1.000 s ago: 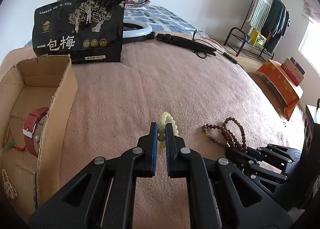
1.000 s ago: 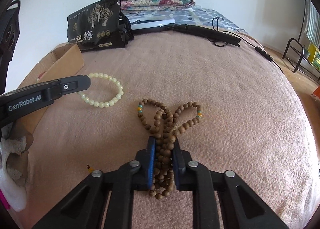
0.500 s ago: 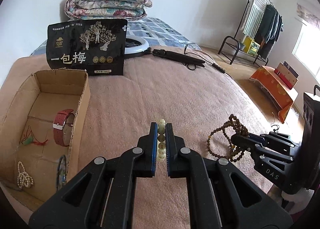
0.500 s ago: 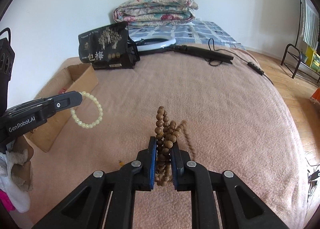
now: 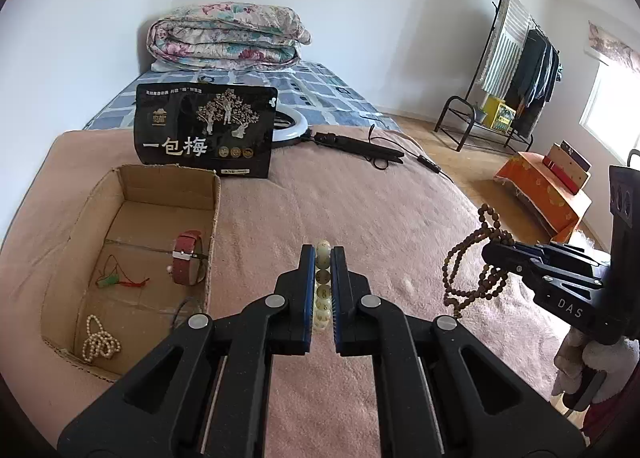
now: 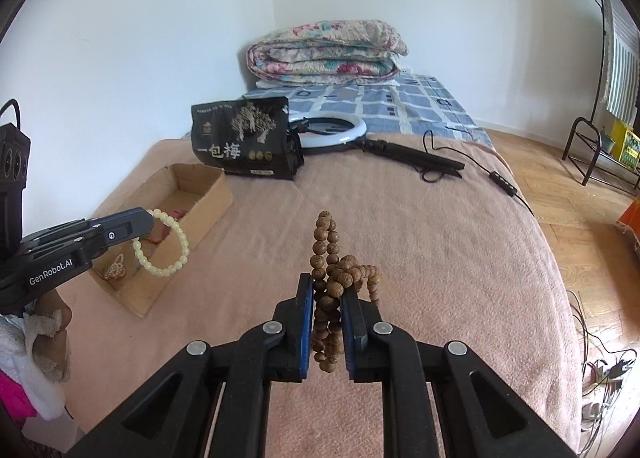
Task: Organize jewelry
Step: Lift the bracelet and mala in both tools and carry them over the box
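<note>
My left gripper (image 5: 323, 254) is shut on a pale green bead bracelet (image 5: 322, 286), held above the pink blanket; the bracelet also shows hanging as a loop in the right wrist view (image 6: 168, 244), by the cardboard box. My right gripper (image 6: 327, 284) is shut on a brown wooden bead string (image 6: 329, 258), lifted off the blanket; it dangles at the right of the left wrist view (image 5: 472, 258). The open cardboard box (image 5: 80, 217) lies to the left and holds a red strap watch (image 5: 185, 262), a green pendant on red cord (image 5: 110, 281) and a pearl string (image 5: 98, 342).
A black snack bag (image 5: 204, 131) stands behind the box. A ring light (image 5: 290, 129) with stand and cable lies beyond it. A folded floral quilt (image 5: 228, 35) sits at the bed's far end. A clothes rack (image 5: 508, 73) and orange-covered stool (image 5: 540, 193) stand on the floor to the right.
Both grippers have risen off the blanket with their beads, from lying on it to hanging in the air. The box now shows more from above.
</note>
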Demonstrator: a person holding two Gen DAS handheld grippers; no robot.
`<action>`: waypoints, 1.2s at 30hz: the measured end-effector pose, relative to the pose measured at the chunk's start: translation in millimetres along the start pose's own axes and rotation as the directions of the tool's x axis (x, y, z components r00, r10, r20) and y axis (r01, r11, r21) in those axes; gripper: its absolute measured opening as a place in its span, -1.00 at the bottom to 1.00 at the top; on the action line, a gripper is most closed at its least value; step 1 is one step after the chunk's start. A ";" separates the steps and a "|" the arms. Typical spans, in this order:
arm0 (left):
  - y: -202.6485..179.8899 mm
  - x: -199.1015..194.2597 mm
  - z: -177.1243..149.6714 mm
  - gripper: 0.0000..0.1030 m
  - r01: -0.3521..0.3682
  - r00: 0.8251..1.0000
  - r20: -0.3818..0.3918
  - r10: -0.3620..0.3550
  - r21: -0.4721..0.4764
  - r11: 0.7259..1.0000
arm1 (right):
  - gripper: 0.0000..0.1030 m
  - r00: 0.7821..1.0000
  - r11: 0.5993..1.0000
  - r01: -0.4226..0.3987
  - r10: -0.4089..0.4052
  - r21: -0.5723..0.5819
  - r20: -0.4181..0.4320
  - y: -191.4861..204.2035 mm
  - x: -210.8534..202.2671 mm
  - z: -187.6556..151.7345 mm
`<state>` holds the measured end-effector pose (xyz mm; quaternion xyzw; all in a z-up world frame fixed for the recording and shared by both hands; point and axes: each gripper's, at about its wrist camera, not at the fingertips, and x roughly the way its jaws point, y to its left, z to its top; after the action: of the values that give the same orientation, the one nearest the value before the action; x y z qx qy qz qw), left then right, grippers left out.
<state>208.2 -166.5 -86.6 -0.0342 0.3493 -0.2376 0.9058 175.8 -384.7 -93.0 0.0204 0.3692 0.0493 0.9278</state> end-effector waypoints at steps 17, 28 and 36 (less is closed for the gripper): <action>94.5 -64.3 5.6 -0.91 -0.113 0.992 0.051 0.117 -0.076 0.991 | -0.79 0.992 0.989 -0.112 0.117 -0.097 0.047 85.3 -10.3 48.8; 146.2 -75.0 1.3 -0.91 -0.170 0.983 0.049 0.176 -0.103 0.980 | -0.79 0.975 0.965 -0.214 0.220 -0.152 0.020 151.9 23.2 69.7; 170.0 -74.2 -10.1 -0.91 -0.181 0.982 0.031 0.187 -0.132 0.975 | -0.79 0.963 0.946 -0.269 0.270 -0.182 -0.022 191.6 53.0 73.7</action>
<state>223.0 18.8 -87.3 -0.0650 0.3456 -0.1288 0.9272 250.1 -188.7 -61.4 -0.0147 0.3556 0.2094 0.9108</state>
